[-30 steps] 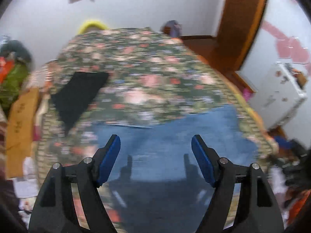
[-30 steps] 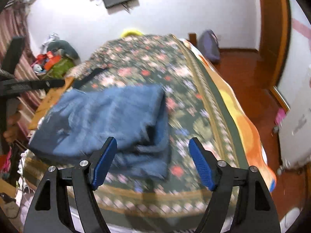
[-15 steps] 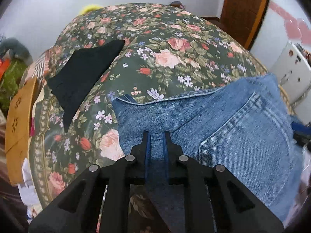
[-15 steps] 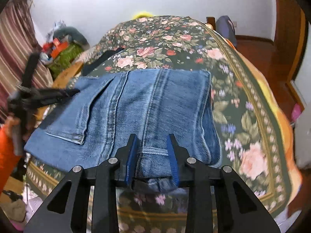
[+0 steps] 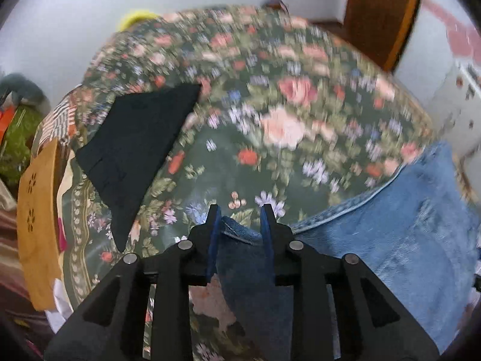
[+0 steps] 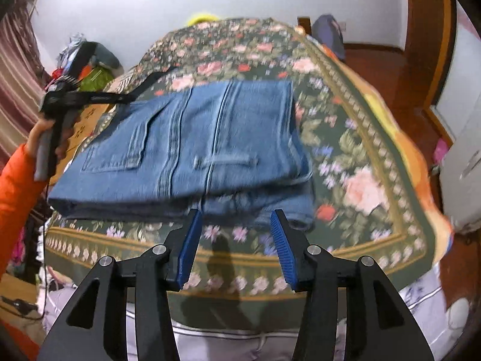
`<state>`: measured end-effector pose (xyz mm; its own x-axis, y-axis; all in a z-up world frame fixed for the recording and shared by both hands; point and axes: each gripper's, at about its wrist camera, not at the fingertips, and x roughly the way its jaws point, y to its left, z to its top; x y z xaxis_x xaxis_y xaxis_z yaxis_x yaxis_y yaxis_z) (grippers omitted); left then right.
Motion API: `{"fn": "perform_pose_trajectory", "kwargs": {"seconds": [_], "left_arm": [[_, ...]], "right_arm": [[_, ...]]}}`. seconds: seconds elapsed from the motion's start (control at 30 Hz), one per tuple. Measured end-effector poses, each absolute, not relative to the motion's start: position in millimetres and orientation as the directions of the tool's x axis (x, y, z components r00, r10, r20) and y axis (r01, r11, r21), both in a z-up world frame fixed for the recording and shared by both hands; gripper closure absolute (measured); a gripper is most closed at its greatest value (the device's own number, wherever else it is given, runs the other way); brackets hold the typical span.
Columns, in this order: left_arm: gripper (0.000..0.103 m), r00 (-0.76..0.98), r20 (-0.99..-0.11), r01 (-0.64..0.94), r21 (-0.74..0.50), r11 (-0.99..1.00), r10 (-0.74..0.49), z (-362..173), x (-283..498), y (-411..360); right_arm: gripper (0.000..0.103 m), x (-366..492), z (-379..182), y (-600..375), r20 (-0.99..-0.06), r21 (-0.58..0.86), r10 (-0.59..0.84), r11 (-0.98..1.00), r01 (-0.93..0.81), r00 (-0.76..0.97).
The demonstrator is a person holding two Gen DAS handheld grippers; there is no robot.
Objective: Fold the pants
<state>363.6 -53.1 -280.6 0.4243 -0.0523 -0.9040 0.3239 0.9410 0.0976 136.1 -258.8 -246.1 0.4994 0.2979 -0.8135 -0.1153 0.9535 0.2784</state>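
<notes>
Blue jeans (image 6: 195, 147) lie folded in a flat stack on the floral bedspread (image 6: 360, 162), back pocket up. In the right wrist view my right gripper (image 6: 236, 225) is open and empty, just in front of the jeans' near edge. The left gripper shows there at the far left, held in a hand by the jeans' left corner. In the left wrist view my left gripper (image 5: 240, 219) has its jaws partly apart with a corner of the jeans (image 5: 399, 234) between them; the denim spreads to the right.
A folded black garment (image 5: 135, 147) lies on the bed at the left. An orange board (image 5: 37, 222) leans by the bed's left side. A clothes pile (image 6: 90, 63) sits at the back left. A white cabinet (image 6: 463, 177) and wooden door (image 6: 427, 36) stand at the right.
Both grippers were shut on the jeans half a second ago. Now the right has opened and drawn back off the near edge; the left jaws have parted and slid back to the corner.
</notes>
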Motion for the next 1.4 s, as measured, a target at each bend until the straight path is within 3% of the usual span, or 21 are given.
{"fn": "perform_pose_trajectory", "kwargs": {"seconds": [0.17,0.3,0.43,0.67,0.83,0.97,1.17,1.23,1.4], "left_arm": [[0.075,0.445,-0.896,0.409,0.198,0.891,-0.005,-289,342,-57],[0.074,0.471,-0.882,0.428,0.253,0.868,0.026,-287,315,-47],[0.074,0.441,-0.897,0.365,0.155,0.918,-0.024,-279,293,-18],[0.074,0.388,-0.894,0.299,-0.106,0.948,-0.222,-275,223,-3],[0.075,0.429,-0.873,0.263,-0.123,0.957,-0.23,-268,194,-18],[0.073,0.461,-0.857,0.223,-0.14,0.965,-0.23,-246,210,-15],[0.057,0.553,-0.8,0.251,-0.107,0.962,-0.233,-204,258,-30],[0.049,0.57,-0.79,0.287,-0.064,0.956,-0.224,-201,282,-47],[0.049,0.479,-0.842,0.358,-0.071,0.931,-0.248,-229,336,-87]], "right_arm": [[0.059,155,-262,-254,-0.801,0.38,0.369,0.922,-0.075,0.471],[0.056,176,-263,-248,-0.804,0.342,0.341,0.935,-0.09,0.487],[0.056,204,-262,-247,-0.805,0.301,0.318,0.946,-0.118,0.501],[0.056,244,-243,-268,-0.772,0.251,0.25,0.964,-0.082,0.585],[0.056,227,-219,-288,-0.746,0.244,0.247,0.965,-0.091,0.619],[0.052,218,-208,-283,-0.742,0.202,0.248,0.968,-0.145,0.623],[0.05,232,-209,-265,-0.737,0.189,0.281,0.959,-0.213,0.615],[0.05,244,-213,-260,-0.731,0.204,0.295,0.955,-0.216,0.615],[0.05,275,-227,-255,-0.703,0.237,0.316,0.949,-0.209,0.638]]}}
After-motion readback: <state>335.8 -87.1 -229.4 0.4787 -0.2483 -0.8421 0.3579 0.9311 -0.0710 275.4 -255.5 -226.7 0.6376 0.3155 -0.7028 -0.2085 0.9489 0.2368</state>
